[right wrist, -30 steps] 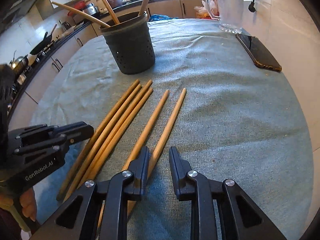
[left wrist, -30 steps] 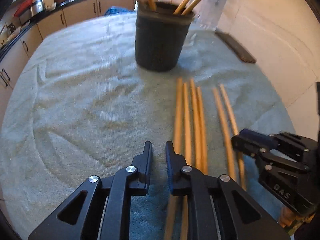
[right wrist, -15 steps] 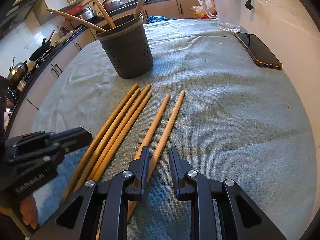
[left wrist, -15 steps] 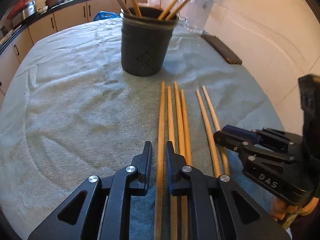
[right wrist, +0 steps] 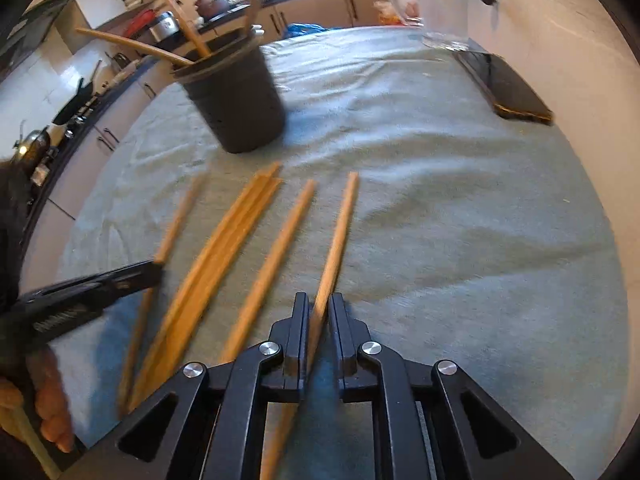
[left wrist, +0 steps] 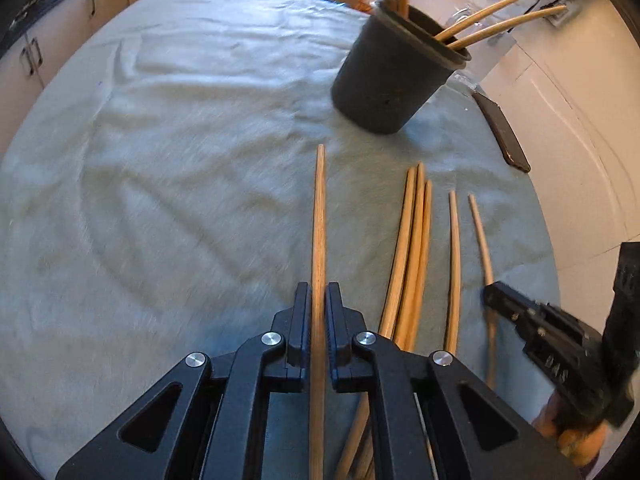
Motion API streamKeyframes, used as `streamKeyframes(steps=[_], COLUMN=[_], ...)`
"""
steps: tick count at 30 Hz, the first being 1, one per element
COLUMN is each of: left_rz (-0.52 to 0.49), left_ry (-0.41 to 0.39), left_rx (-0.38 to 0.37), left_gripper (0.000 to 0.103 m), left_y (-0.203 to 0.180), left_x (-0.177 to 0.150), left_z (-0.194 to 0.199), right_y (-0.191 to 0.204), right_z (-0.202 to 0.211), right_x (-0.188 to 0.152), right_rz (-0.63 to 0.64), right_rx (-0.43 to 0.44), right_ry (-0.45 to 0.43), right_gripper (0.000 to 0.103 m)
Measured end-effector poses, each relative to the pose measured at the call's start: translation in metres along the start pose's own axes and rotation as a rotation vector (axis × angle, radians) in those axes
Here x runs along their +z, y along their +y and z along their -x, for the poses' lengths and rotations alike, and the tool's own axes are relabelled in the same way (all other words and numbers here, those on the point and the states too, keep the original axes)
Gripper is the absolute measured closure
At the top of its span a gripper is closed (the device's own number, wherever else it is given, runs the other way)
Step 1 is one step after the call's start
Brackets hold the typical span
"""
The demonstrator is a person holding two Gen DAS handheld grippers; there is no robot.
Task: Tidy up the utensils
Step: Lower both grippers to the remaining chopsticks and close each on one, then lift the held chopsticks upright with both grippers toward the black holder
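Both grippers pitched steeply down over towel-covered table [left wrist: 168, 184], side by side, near edge of the towel.

Left gripper [left wrist: 318, 300]: jaws just closing, now nearly together, pads pressed on leftmost chopstick [left wrist: 319, 216], which runs straight out between the fingers and away from the group. Seen in right view as a blurred black body [right wrist: 96, 296] at lower left, fingers of a hand [right wrist: 52, 408] below it.

Right gripper [right wrist: 319, 308]: jaws just closing, now clamped on rightmost chopstick [right wrist: 340, 232], stick slightly angled between the pads. Seen in left view at lower right [left wrist: 552, 344], over the same stick [left wrist: 482, 240].

Count, chopsticks on towel: six. One in left grip, bundle of three [left wrist: 412, 240] touching one another, one single [left wrist: 454, 248], one in right grip. Holder [left wrist: 394, 76]: one, dark, upright at far side of towel beyond stick tips, apart from them. Sticks in holder: four in left view; three made out in right view, blurred.

View differences: glass pitcher [right wrist: 444, 4] clear only in right view. Stove-side counter with pots only in right view. Dark phone [right wrist: 508, 88] in both, edge-on in left view [left wrist: 502, 132].
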State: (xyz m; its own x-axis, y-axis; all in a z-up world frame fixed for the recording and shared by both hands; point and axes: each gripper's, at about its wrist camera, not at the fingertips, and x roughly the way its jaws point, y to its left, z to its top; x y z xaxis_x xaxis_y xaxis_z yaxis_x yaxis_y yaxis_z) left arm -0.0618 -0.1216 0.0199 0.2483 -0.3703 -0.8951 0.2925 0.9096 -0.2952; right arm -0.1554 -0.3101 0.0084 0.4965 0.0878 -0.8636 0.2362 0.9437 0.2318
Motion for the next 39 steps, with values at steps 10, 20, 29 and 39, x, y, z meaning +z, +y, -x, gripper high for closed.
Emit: streamKeyframes(steps=[10, 20, 29, 39], left_rz=[-0.093, -0.090, -0.074, -0.150], left_ry=[0.021, 0.042, -0.044, -0.308], left_rx=[0.065, 0.070, 0.052, 0.037], left_gripper=[0.077, 0.077, 0.097, 0.097], left_y=[-0.012, -0.013, -0.013, -0.032], left_x=[0.023, 0.050, 0.037, 0.012], left_z=[-0.010, -0.024, -0.017, 0.084], right_y=[-0.021, -0.015, -0.014, -0.006], right_z=[0.001, -0.023, -0.022, 0.066], right_x=[0.010, 0.055, 0.058, 0.042], right_rz=[-0.001, 0.043, 0.021, 0.026], right_rx=[-0.033, -0.094, -0.093, -0.030], right_ry=[0.066, 0.120, 0.044, -0.222], right_gripper=[0.089, 0.089, 0.097, 0.096])
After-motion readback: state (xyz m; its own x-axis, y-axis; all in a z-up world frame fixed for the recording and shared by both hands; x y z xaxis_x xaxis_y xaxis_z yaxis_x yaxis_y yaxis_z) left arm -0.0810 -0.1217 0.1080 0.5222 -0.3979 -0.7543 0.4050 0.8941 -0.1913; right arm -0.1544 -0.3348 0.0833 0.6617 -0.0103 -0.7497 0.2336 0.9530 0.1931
